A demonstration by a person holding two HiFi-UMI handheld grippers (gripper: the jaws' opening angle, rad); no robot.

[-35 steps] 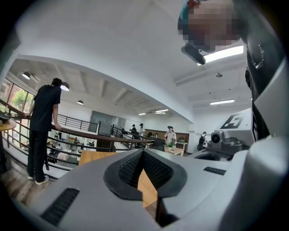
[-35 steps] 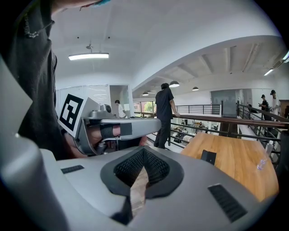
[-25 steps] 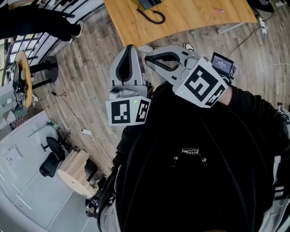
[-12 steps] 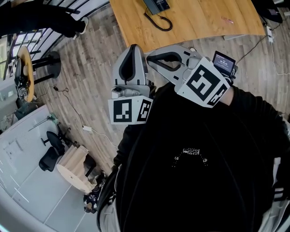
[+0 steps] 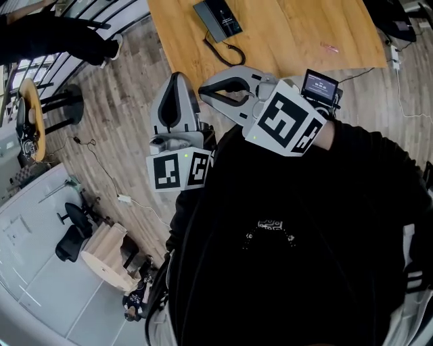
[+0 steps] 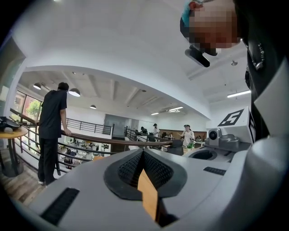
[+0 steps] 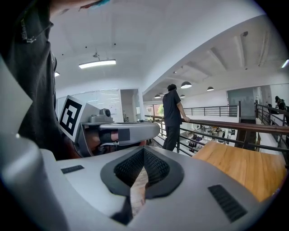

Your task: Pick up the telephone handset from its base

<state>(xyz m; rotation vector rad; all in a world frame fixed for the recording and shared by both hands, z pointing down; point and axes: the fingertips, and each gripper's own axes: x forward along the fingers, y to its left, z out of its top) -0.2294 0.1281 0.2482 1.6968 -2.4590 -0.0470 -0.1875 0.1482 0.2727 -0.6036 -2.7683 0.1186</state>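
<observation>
Our grey left gripper, clenched on nothing, is nearer the black corded telephone than a second ago. The handset looks seated on its base on the light wooden tabletop. Our grey right gripper, clenched empty, is nearer too. We judge we are only approaching; the pickup remains ahead.

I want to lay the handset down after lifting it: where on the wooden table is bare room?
The light wooden table is bare between the black telephone with its black coiled cord and the small pink item near the right edge. A narrower strip lies left of the telephone. Crowded only around the telephone and cord.
</observation>
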